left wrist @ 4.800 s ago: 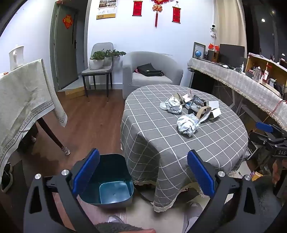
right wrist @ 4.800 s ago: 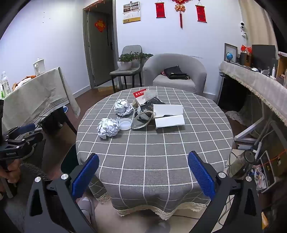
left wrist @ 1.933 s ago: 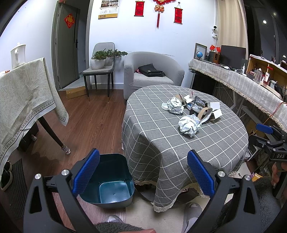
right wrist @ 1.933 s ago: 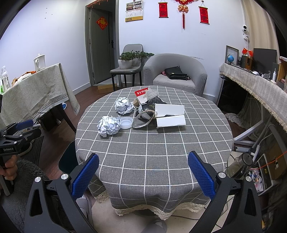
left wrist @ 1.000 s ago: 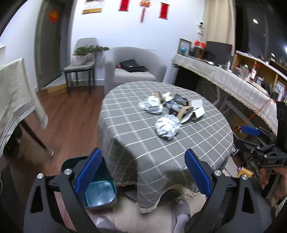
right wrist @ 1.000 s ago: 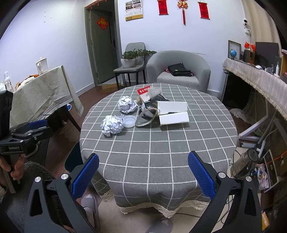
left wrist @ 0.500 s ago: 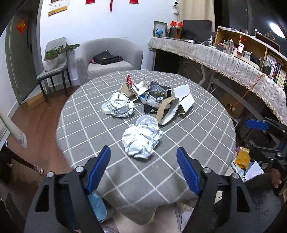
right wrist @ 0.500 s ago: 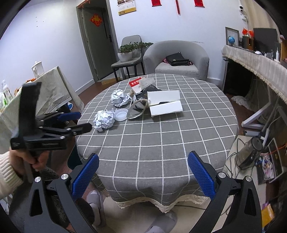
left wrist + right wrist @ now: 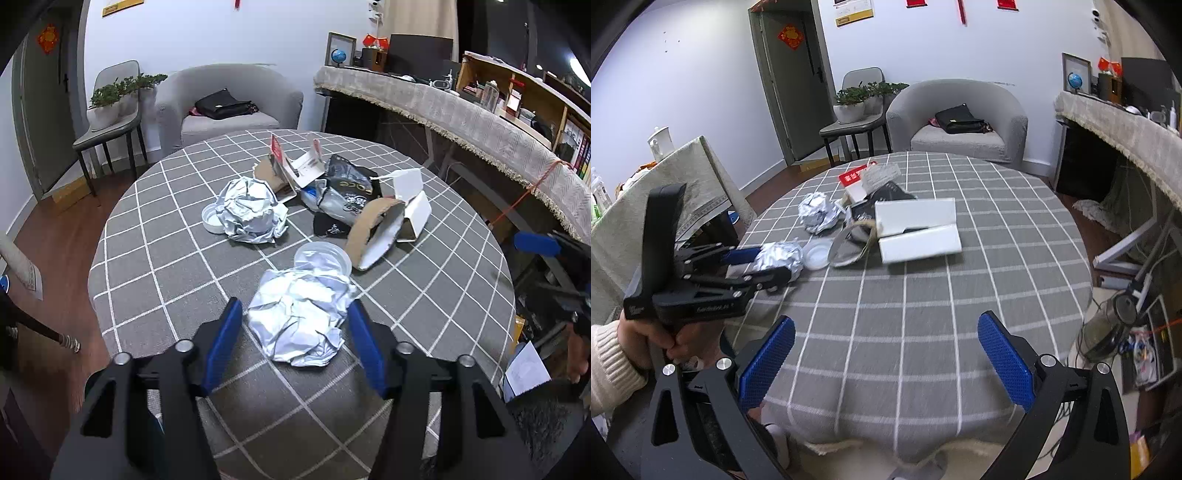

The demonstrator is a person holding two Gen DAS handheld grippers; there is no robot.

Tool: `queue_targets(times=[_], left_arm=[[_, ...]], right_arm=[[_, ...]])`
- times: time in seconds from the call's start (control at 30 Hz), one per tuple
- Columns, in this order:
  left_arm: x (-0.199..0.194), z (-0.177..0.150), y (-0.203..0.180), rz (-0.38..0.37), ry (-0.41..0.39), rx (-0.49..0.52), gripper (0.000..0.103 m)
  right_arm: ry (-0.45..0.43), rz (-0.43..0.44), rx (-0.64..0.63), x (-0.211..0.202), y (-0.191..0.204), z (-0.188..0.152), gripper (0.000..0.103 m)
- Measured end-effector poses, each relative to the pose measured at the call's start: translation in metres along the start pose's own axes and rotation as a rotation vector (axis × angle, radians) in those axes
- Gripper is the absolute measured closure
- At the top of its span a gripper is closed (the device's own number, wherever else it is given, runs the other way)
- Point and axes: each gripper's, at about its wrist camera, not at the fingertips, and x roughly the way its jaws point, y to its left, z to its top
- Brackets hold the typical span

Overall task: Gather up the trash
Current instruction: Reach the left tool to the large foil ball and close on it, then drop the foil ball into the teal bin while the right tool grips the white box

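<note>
A crumpled foil ball [image 9: 301,317] lies on the round grey checked table [image 9: 166,266]. My left gripper [image 9: 295,325] is open with a finger on either side of the ball, and the pads do not press it. The same ball [image 9: 779,260] and left gripper [image 9: 753,266] show in the right wrist view. A second foil ball [image 9: 251,210], a clear lid [image 9: 325,256], a black wrapper [image 9: 347,195], card pieces and a white box [image 9: 410,199] lie behind. My right gripper [image 9: 886,354] is open and empty above the table's near edge.
A grey armchair [image 9: 229,99] with a black bag and a chair with plants [image 9: 110,110] stand beyond the table. A long draped counter [image 9: 461,114] runs at the right. A cloth-covered side table [image 9: 665,192] stands at the left.
My left gripper has moved forward and down over the table until its fingers flank the near foil ball, and its jaws have narrowed. The bin has left the left view. The right gripper stays open.
</note>
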Motion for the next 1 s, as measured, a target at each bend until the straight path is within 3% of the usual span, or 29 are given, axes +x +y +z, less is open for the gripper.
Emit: queue_targets(times=[0.2, 0.6, 0.73, 1.0], left_arm=[[0.0, -0.001, 0.006, -0.026, -0.003, -0.024, 0.051], [-0.023, -0.002, 0.014, -0.042, -0.042, -0.085, 0.051], [-0.031, -0.009, 0.021, -0.032, -0.043, -0.115, 0.051], [-0.056, -0.022, 0.047, 0.028, -0.045, -0.159, 0.051]], right_arm=[[0.01, -0.013, -0.042, 0.025, -0.012, 0.022, 0.003], [0.11, -0.011, -0.129, 0.08, -0.022, 0.047, 0.004], [0.14, -0.008, -0.143, 0.091, -0.022, 0.05, 0.024], [0.144, -0.042, -0.128, 0.094, -0.02, 0.048, 0.028]])
